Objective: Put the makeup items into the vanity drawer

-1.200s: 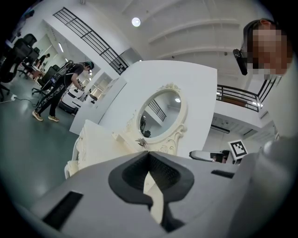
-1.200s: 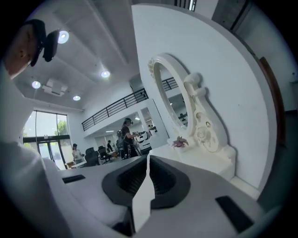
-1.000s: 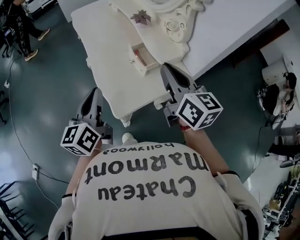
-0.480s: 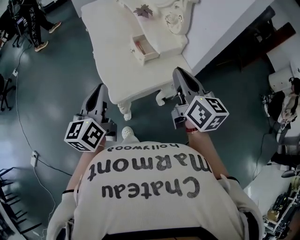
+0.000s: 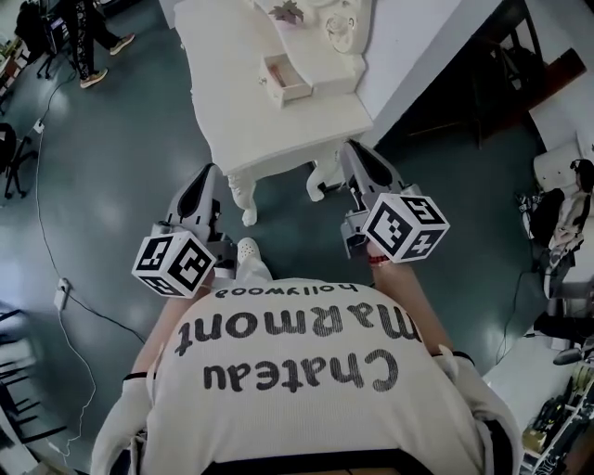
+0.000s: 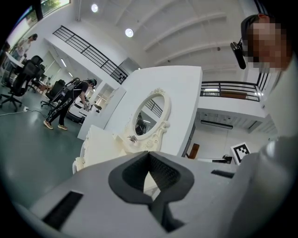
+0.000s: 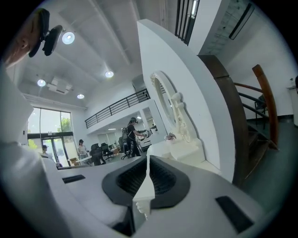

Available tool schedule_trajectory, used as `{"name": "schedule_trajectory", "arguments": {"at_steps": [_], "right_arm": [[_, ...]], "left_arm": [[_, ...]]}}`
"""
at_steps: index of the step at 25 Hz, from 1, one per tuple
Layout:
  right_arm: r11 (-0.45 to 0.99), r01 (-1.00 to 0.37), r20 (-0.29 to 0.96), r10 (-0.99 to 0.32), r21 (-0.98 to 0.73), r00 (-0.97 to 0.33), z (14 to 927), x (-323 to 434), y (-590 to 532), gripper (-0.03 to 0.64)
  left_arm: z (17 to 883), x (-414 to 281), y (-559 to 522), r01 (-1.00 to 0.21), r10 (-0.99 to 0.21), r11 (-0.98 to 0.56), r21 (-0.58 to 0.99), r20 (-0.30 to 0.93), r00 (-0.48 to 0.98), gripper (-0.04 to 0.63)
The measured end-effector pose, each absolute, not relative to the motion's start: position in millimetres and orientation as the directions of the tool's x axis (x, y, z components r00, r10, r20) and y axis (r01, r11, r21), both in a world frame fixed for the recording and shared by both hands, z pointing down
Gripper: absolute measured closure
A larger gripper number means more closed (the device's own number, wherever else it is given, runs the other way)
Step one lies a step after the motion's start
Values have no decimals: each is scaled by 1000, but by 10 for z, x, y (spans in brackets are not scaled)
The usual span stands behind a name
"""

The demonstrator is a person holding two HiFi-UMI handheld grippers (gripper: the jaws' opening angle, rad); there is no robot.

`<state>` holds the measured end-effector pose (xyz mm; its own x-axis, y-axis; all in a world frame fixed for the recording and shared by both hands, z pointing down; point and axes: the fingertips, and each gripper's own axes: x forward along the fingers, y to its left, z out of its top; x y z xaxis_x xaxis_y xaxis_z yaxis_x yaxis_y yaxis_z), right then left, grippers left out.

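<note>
The white vanity table point(image 5: 278, 125) stands ahead of me in the head view. Its small drawer point(image 5: 284, 78) is pulled open on the tabletop unit, and something small and reddish shows inside. My left gripper point(image 5: 206, 174) hangs over the floor, short of the table's near left leg. My right gripper point(image 5: 352, 149) is beside the table's near right corner. Both are shut and hold nothing. In the left gripper view the left gripper's point(image 6: 149, 153) tips meet, with the oval mirror point(image 6: 148, 114) beyond. The right gripper's point(image 7: 148, 159) tips also meet.
A white wall panel point(image 5: 418, 37) runs behind the vanity, and a wooden stair point(image 5: 524, 51) lies to its right. A small plant point(image 5: 288, 11) sits by the mirror base. People stand at the far left point(image 5: 88, 32). A cable point(image 5: 56, 269) lies on the dark floor.
I have backed away from the vanity: the table has slid up and shrunk in the head view. Both grippers, shut throughout, now hang over the floor short of it.
</note>
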<state>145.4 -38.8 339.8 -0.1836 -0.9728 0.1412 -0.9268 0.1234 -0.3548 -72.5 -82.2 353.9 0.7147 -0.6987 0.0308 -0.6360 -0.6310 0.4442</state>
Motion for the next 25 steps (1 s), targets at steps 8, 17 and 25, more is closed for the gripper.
{"name": "schedule_trajectory", "arguments": {"at_steps": [8,17,25], "right_arm": [[140,-926,153,-967,-350,-203,3485,1418,130,577],[144,-928,169,-963,-343,-212,3572,1443,463,577],[159,-928,168,-960,-338,-225,3557,1408,539,577]], "left_arm": [[3603,-720,-279,-641,-703,-626,444,36,711,586],[3623,-647,36,-635,-698,-631,446,32,715,587],[3596,-651,135,-637,-699,-633,440,28,715,587]]}}
